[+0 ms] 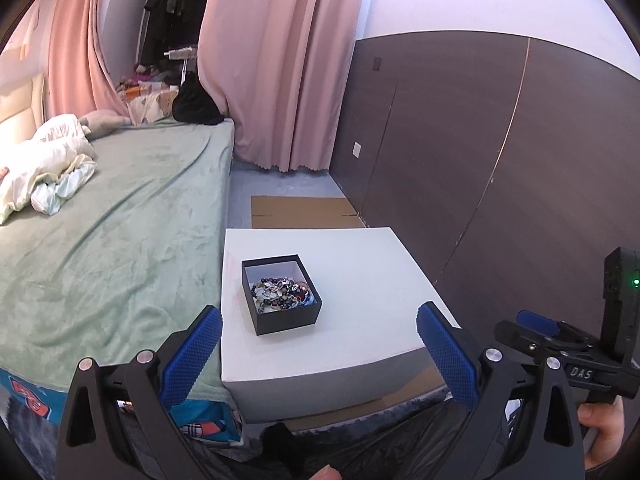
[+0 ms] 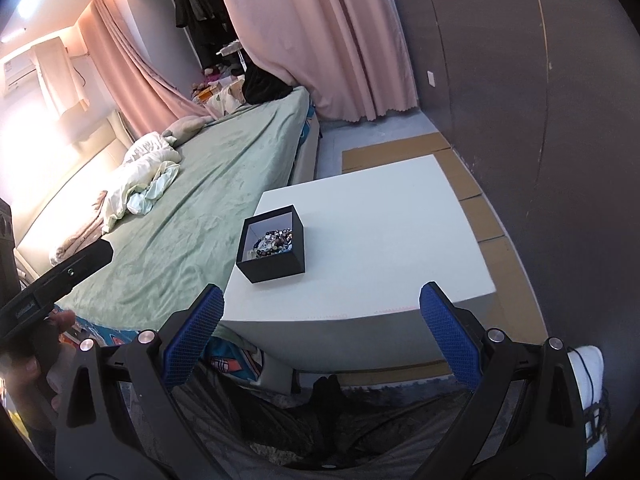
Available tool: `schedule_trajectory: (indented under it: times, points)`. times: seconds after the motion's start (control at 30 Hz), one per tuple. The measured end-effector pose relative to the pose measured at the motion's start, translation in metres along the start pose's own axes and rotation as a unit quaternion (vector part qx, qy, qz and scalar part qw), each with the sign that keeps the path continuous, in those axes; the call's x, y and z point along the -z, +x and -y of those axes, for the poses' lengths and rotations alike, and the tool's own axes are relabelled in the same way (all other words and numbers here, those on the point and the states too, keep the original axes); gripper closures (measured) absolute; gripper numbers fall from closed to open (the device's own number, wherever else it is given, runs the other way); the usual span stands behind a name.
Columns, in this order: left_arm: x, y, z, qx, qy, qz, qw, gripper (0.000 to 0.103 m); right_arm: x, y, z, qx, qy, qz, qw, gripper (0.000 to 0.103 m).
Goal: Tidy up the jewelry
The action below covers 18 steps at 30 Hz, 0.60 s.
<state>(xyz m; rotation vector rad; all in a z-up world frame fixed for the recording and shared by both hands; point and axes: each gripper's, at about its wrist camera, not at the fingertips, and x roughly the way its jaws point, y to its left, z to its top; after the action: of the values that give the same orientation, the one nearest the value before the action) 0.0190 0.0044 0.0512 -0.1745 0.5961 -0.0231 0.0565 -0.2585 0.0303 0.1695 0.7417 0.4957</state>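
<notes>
Jewelry heaped in an open black box on the white worktop, both grippers held back with jaws released.

Beaded bracelets and mixed pieces lie tangled together in the box, so no single long axis or heading can be told for them. The box stands upright with its opening facing up, on the half of the worktop nearer the green-covered bed, and turned slightly so one corner points toward the near edge. The left gripper hovers in front of the near edge, its blue-padded fingers spread wide and empty. The right gripper hangs likewise, jaws wide apart and holding nothing, well apart from the box. Pink curtains hang beyond the bed.
</notes>
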Motion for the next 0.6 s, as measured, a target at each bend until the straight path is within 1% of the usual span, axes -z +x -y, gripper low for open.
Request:
schedule_trajectory:
  times: [0.23, 0.43, 0.6]
  points:
    - [0.005, -0.016, 0.002, 0.002, 0.011, 0.013, 0.9998, 0.008, 0.008, -0.022, -0.002, 0.001, -0.005, 0.014, 1.0, 0.005]
    - [0.008, -0.016, 0.002, 0.004, 0.015, 0.006, 0.9999, 0.008, 0.009, -0.031, -0.005, -0.003, -0.006, 0.022, 1.0, 0.005]
    - [0.01, -0.02, 0.005, 0.005, 0.02, 0.009, 0.9997, 0.008, 0.01, -0.035, -0.006, -0.003, -0.008, 0.023, 1.0, 0.005]
